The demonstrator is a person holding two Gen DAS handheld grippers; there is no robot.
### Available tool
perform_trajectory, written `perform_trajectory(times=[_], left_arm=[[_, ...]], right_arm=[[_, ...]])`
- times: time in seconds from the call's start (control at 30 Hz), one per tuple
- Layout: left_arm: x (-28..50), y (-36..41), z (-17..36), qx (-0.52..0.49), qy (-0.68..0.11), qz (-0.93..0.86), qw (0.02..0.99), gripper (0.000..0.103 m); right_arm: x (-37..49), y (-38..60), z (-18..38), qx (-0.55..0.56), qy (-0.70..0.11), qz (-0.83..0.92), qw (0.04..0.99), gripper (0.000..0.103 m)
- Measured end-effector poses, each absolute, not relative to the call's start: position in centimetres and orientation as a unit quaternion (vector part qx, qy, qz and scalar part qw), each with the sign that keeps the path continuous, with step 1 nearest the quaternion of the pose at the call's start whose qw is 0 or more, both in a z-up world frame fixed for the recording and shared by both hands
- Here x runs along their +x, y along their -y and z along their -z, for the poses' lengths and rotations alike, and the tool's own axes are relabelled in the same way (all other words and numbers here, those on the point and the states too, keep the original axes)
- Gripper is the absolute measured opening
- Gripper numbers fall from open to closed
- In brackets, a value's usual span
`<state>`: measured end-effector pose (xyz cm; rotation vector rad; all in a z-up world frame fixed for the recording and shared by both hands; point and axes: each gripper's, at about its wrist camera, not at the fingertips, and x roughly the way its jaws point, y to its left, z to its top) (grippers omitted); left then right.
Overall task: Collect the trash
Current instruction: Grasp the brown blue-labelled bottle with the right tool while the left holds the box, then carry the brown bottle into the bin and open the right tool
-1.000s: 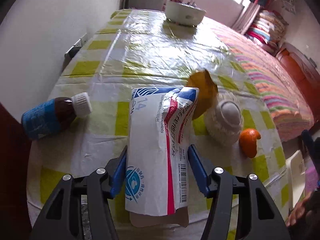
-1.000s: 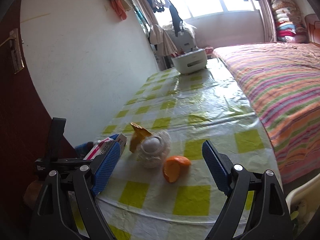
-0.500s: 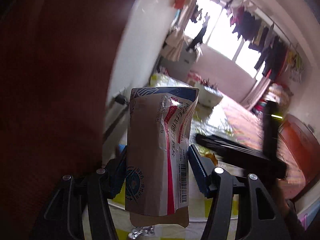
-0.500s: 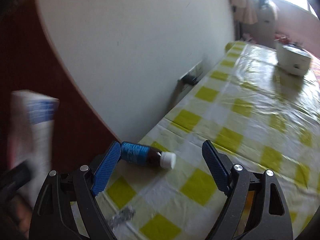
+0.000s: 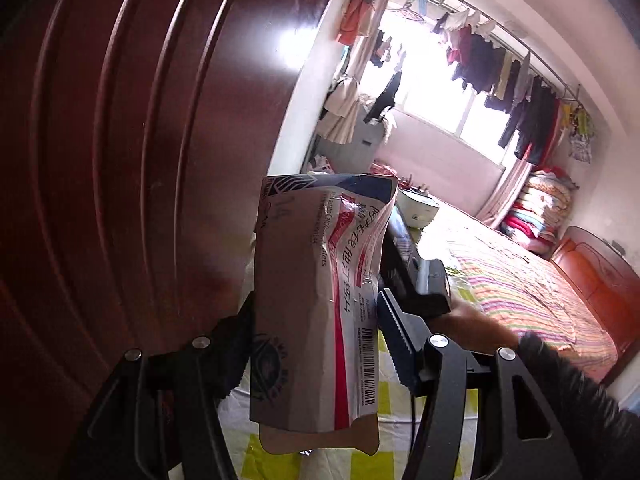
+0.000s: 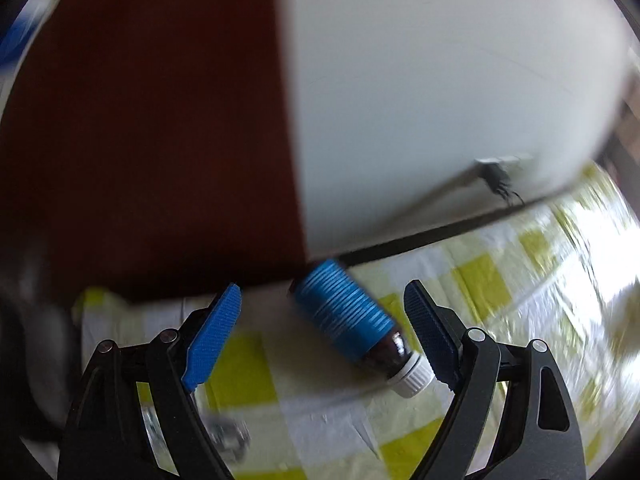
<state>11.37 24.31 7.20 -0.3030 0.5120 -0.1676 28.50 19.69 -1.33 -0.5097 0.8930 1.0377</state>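
Observation:
My left gripper [image 5: 316, 320] is shut on a flattened white, red and blue medicine box [image 5: 320, 300], held upright in the air beside a dark red door. My right gripper [image 6: 324, 332] is open and low over the yellow-checked tablecloth [image 6: 480, 292]. A brown bottle [image 6: 352, 320] with a blue label and white cap lies on its side between the right gripper's fingers, nearer the right finger [image 6: 432, 340]. The right wrist view is motion-blurred. The right gripper's body also shows in the left wrist view [image 5: 416, 276], behind the box.
A dark red door [image 5: 120, 160] stands close on the left. A white wall with a socket [image 6: 496, 164] runs along the table's far side. A white basin [image 5: 418, 208] stands far down the table. A striped bed [image 5: 520, 280] lies to the right.
My left gripper has lifted the box off the table and swung it toward the door. My right gripper has moved left and come down around the brown bottle.

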Motion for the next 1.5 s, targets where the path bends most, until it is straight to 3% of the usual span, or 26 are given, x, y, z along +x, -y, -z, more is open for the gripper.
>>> perform_trajectory(times=[0.1, 0.3, 0.43, 0.57, 0.6, 1.03, 1.5], left_arm=[[11.5, -24.3, -7.2, -0.148, -0.256, 0.091, 0.951, 0.057], [11.6, -23.9, -6.8, -0.150, -0.262, 0.092, 0.949, 0.057], [11.4, -23.8, -6.6, -0.148, -0.269, 0.092, 0.947, 0.057], [11.8, -23.7, -6.5, -0.149, -0.273, 0.091, 0.946, 0.058], [11.9, -23.7, -6.5, -0.149, -0.274, 0.092, 0.946, 0.058], [11.9, -21.1, -6.5, -0.122, -0.278, 0.109, 0.947, 0.058], [12.2, -12.2, -6.3, -0.056, -0.284, 0.172, 0.941, 0.058]], right_arm=[[28.3, -20.7, 2.0, -0.287, -0.413, -0.487, 0.714, 0.080], [30.1, -22.8, 3.7, -0.340, -0.441, -0.480, 0.678, 0.065], [31.5, -23.2, 5.0, -0.351, -0.457, -0.466, 0.671, 0.065], [31.5, -22.1, 6.3, -0.354, -0.471, -0.445, 0.674, 0.048], [31.6, -21.9, 6.4, -0.350, -0.473, -0.443, 0.676, 0.047], [26.3, -8.3, 1.8, -0.184, -0.440, -0.402, 0.782, 0.044], [8.9, 8.6, -1.1, 0.016, -0.359, -0.325, 0.875, 0.044]])
